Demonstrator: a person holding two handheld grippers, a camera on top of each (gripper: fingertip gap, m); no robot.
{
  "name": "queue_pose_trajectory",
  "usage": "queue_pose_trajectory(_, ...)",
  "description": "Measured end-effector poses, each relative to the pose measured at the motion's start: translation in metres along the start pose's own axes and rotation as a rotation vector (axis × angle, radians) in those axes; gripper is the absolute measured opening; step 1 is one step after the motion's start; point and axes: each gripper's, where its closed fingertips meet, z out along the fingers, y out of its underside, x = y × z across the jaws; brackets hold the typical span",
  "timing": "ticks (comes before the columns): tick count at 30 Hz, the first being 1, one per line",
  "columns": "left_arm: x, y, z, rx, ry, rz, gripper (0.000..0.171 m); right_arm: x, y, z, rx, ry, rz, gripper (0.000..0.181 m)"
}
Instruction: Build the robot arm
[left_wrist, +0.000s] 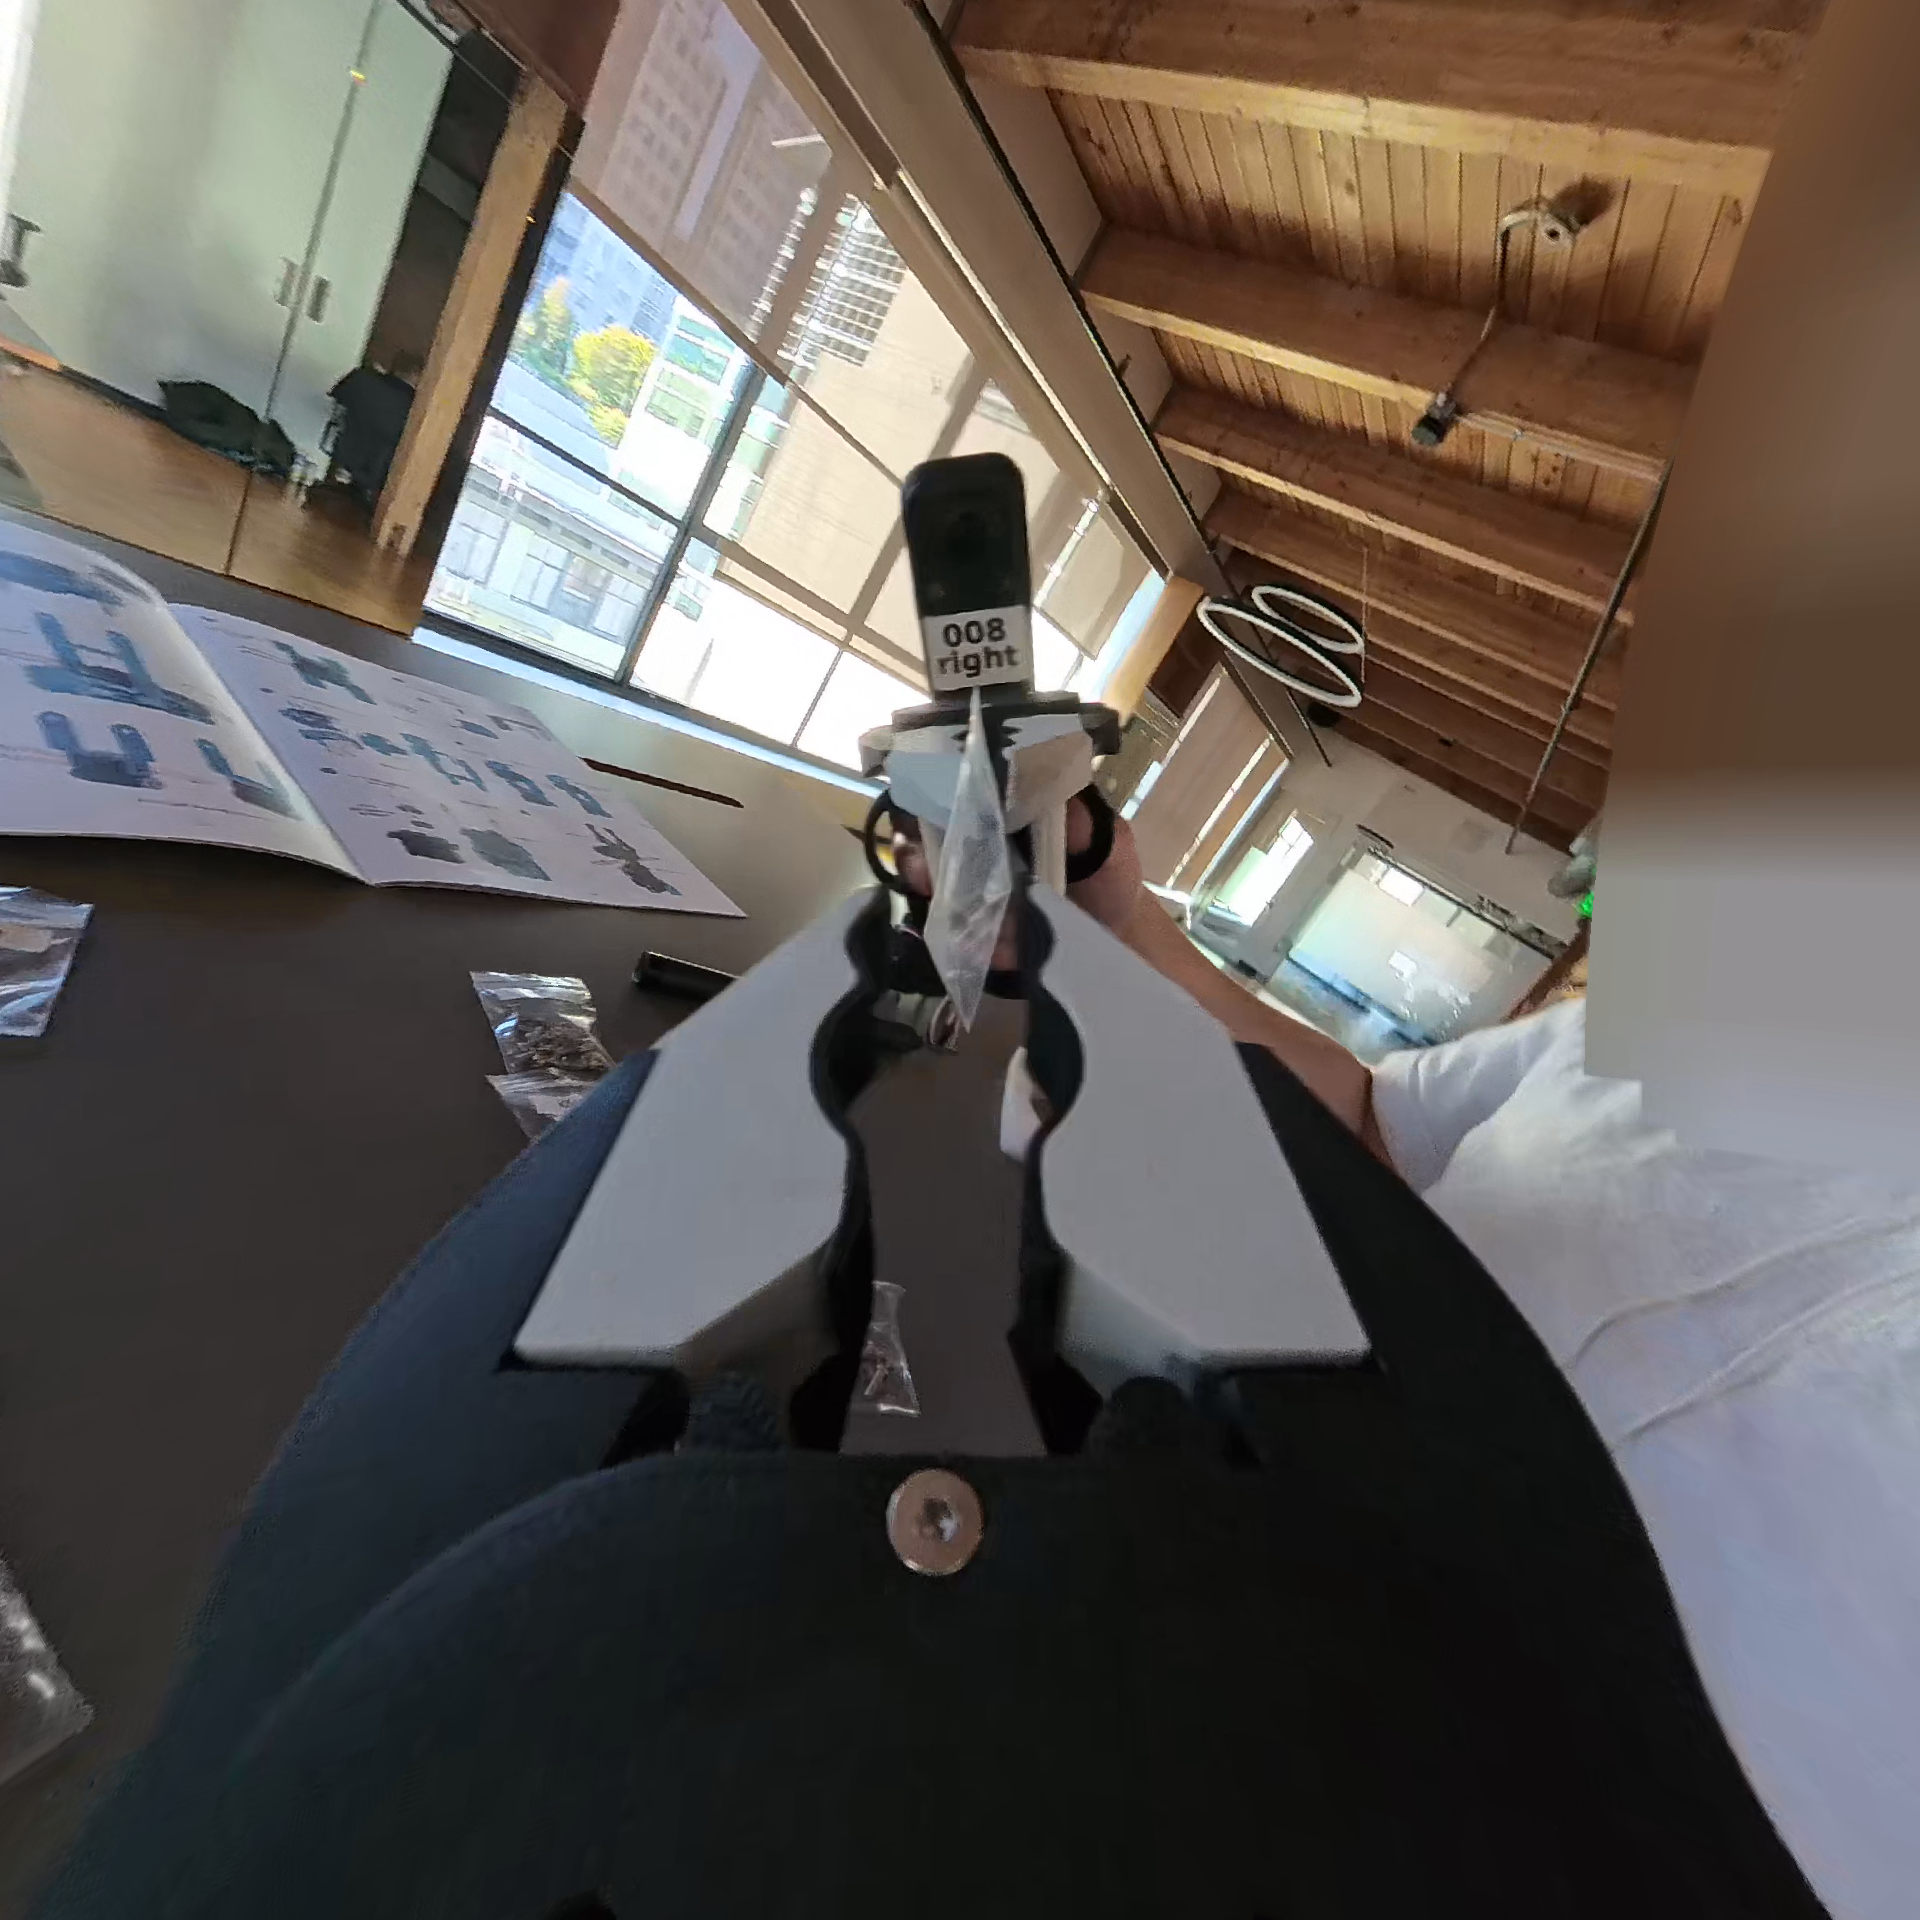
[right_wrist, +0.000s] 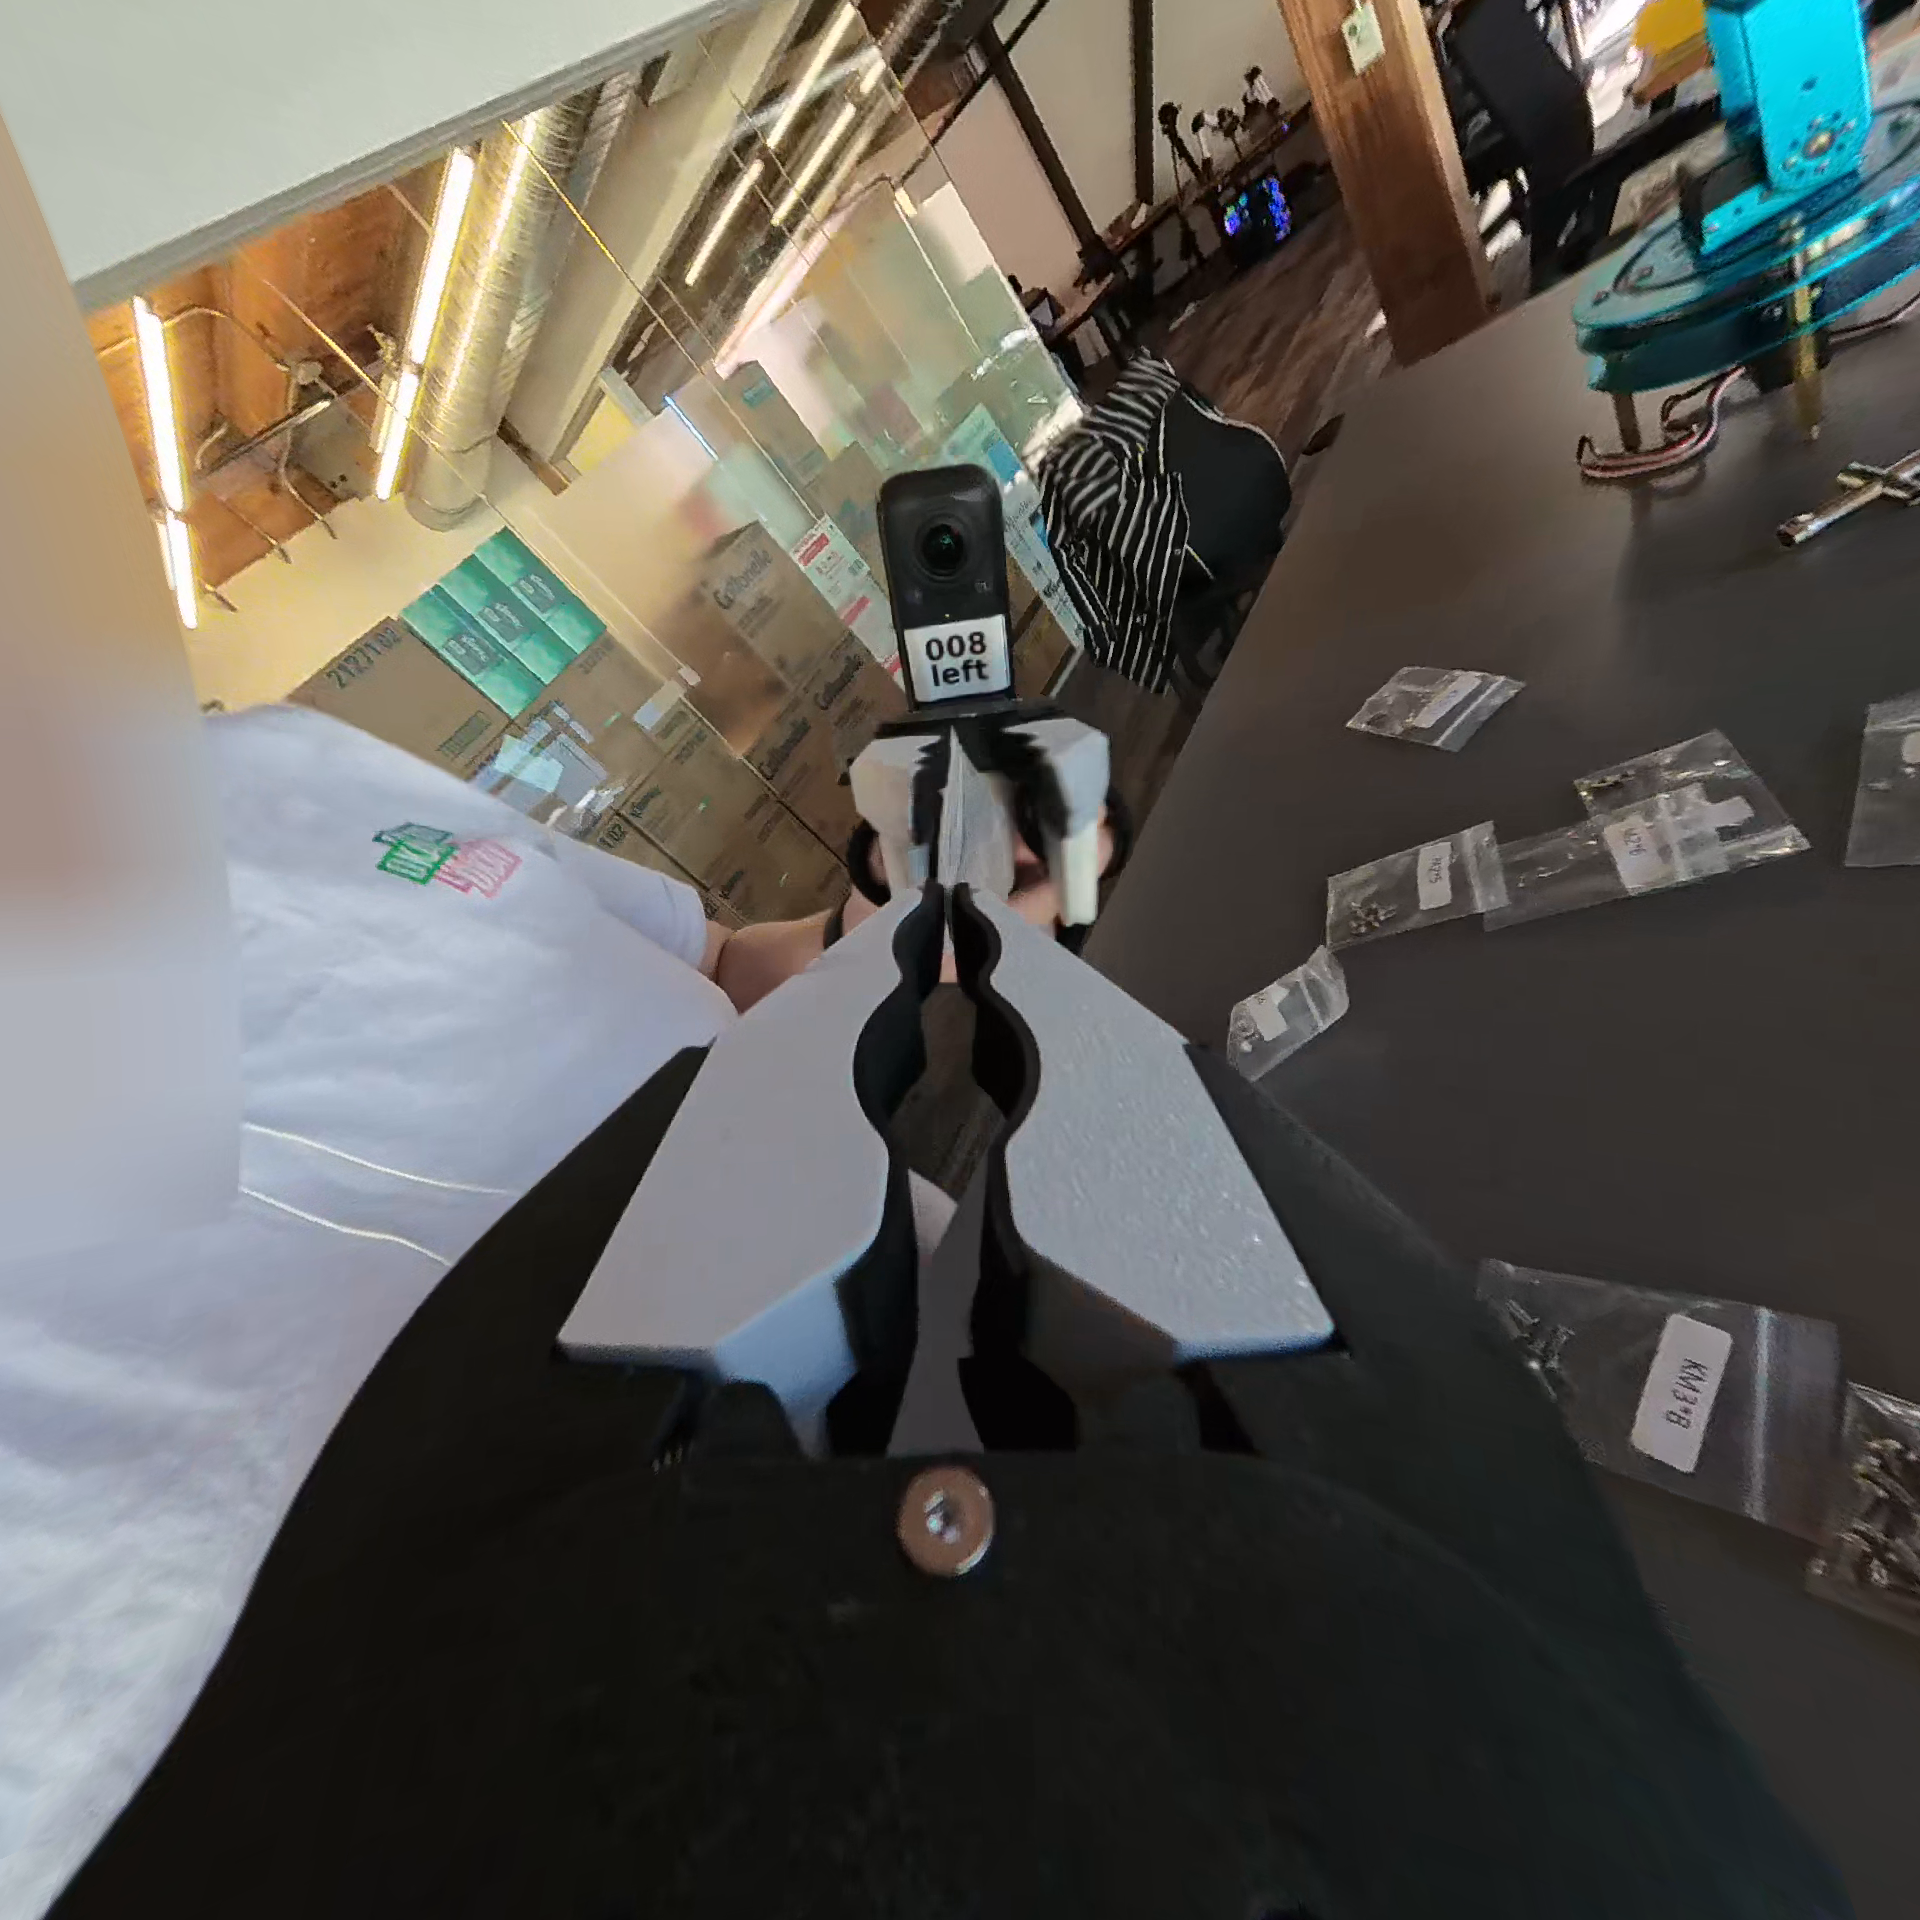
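My two grippers face each other above a dark table (right_wrist: 1558, 1091), close in front of a person in a white shirt (right_wrist: 416, 987). My right gripper (right_wrist: 948, 909) is shut on the edge of a small clear plastic bag (left_wrist: 971, 894) and holds it in the air. In the left wrist view the right gripper (left_wrist: 975, 821) shows beyond, with the bag hanging from its jaws. My left gripper (left_wrist: 951, 914) is open, its fingertips either side of the bag. In the right wrist view the left gripper (right_wrist: 971, 831) stands open around the bag (right_wrist: 954, 821).
An open instruction booklet (left_wrist: 312, 748) lies at the table's far left. Several small bags of screws lie on the table (right_wrist: 1444, 868) (left_wrist: 540, 1023), one under the left gripper (left_wrist: 888, 1351). A teal robot assembly (right_wrist: 1745, 208) and a metal tool (right_wrist: 1860, 499) stand far right.
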Motion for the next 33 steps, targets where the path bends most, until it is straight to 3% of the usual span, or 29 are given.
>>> queue_pose_trajectory(2,0.0,-0.002,-0.002,0.012,-0.003,-0.023,0.044,-0.002,-0.006,0.001,-0.027,0.025,0.027,0.0)
queue_pose_trajectory(3,0.003,-0.002,-0.002,0.014,0.017,-0.036,0.044,-0.004,-0.009,0.002,-0.035,0.03,0.036,0.0)
queue_pose_trajectory(6,0.016,-0.005,-0.002,0.032,0.103,-0.082,0.014,-0.01,-0.015,0.002,-0.051,0.033,0.057,0.0)
queue_pose_trajectory(12,0.024,0.004,0.003,0.015,0.15,-0.131,0.0,-0.013,-0.014,0.001,-0.045,0.034,0.074,0.0)
queue_pose_trajectory(16,0.015,0.015,-0.001,-0.09,0.109,-0.143,0.0,-0.003,-0.002,0.0,-0.079,0.031,0.132,0.0)
queue_pose_trajectory(21,-0.005,0.035,-0.015,-0.315,0.045,-0.148,0.0,0.023,0.02,0.01,-0.168,0.05,0.228,0.0)
queue_pose_trajectory(23,-0.016,0.039,-0.026,-0.399,0.016,-0.121,0.0,0.035,0.027,0.014,-0.199,0.058,0.255,0.0)
queue_pose_trajectory(25,-0.035,0.032,-0.042,-0.416,-0.045,-0.077,0.015,0.05,0.034,0.015,-0.228,0.074,0.305,0.0)
queue_pose_trajectory(29,-0.082,0.016,-0.084,-0.476,-0.137,0.009,0.008,0.095,0.054,0.016,-0.312,0.179,0.363,0.0)
queue_pose_trajectory(33,-0.14,-0.001,-0.112,-0.613,-0.216,0.159,0.011,0.138,0.074,0.012,-0.416,0.33,0.391,0.0)
